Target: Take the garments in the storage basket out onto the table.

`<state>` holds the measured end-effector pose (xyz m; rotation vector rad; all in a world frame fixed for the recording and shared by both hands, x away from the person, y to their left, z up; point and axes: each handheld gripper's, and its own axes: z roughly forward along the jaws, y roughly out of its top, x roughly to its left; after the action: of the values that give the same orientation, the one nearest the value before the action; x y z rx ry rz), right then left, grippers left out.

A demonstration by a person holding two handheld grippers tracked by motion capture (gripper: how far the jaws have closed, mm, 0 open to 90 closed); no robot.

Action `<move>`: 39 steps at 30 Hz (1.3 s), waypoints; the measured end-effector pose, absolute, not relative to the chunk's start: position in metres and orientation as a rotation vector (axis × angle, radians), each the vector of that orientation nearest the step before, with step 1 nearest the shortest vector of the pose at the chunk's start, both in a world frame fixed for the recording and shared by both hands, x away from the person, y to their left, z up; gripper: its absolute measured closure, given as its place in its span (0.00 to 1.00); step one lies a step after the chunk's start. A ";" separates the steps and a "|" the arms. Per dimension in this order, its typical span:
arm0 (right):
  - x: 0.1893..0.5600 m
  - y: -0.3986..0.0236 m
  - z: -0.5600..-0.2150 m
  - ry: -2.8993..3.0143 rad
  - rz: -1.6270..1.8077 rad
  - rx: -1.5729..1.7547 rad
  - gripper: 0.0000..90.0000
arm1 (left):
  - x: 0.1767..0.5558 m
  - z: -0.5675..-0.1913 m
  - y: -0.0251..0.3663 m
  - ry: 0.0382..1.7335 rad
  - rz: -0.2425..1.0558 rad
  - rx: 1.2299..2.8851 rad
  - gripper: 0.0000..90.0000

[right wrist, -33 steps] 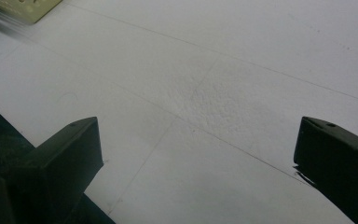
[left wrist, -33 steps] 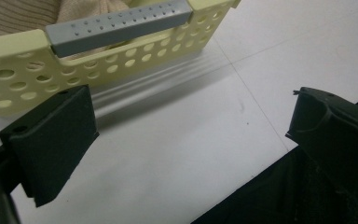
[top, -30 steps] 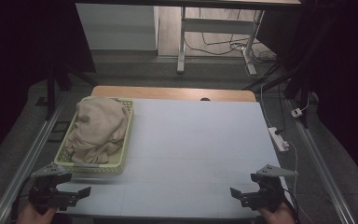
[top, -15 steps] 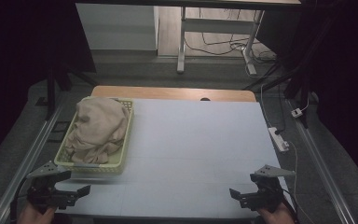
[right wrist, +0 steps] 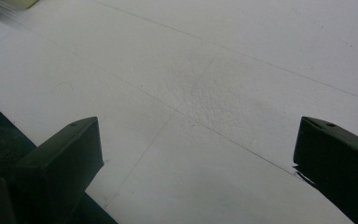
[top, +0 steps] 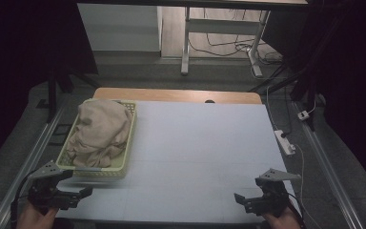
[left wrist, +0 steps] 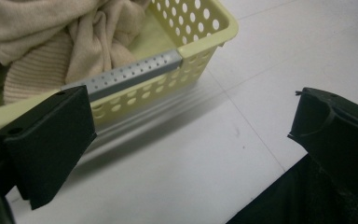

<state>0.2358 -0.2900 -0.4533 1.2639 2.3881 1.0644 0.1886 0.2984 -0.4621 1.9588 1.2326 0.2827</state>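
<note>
Left gripper (top: 78,193) sat at the near-left table corner, jaws wide apart and empty, just short of the yellow basket (top: 124,155) holding a beige cloth (top: 100,131). Right gripper (top: 240,199) sat near-right, also wide open and empty, over bare white table (top: 200,143); a power strip (top: 285,142) lay at the right edge.

A laboratory or test room set up for recording, dim except over the work surface. A white-covered table (top: 205,148) stands between metal rails (top: 24,167), with a power strip (top: 284,141) and loose cables (top: 224,45) on a grey carpeted floor (top: 138,71). Behind it stand a bare desk frame (top: 187,38) and a white cabinet (top: 119,26).
</note>
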 end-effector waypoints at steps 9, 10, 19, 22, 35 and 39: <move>0.236 -0.290 -0.453 2.394 1.059 1.264 0.01 | 0.200 -0.458 0.298 1.187 0.290 1.952 0.00; 0.236 -0.290 -0.453 2.395 1.059 1.265 0.01 | 0.202 -0.458 0.298 1.181 0.292 1.948 0.00; 0.236 -0.289 -0.454 2.399 1.053 1.267 0.01 | 0.216 -0.455 0.299 1.185 0.314 1.921 0.00; 0.236 -0.289 -0.454 2.400 1.053 1.270 0.01 | 0.222 -0.454 0.297 1.195 0.310 1.925 0.00; 0.237 -0.288 -0.454 2.412 1.040 1.268 0.01 | 0.251 -0.451 0.294 1.218 0.330 1.975 0.00; 0.237 -0.288 -0.454 2.415 1.036 1.267 0.01 | 0.263 -0.448 0.295 1.232 0.334 1.982 0.00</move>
<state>0.2371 -0.2879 -0.4544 1.2674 2.4149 1.0361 0.2628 0.2950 -0.4481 1.9817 1.2316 0.3342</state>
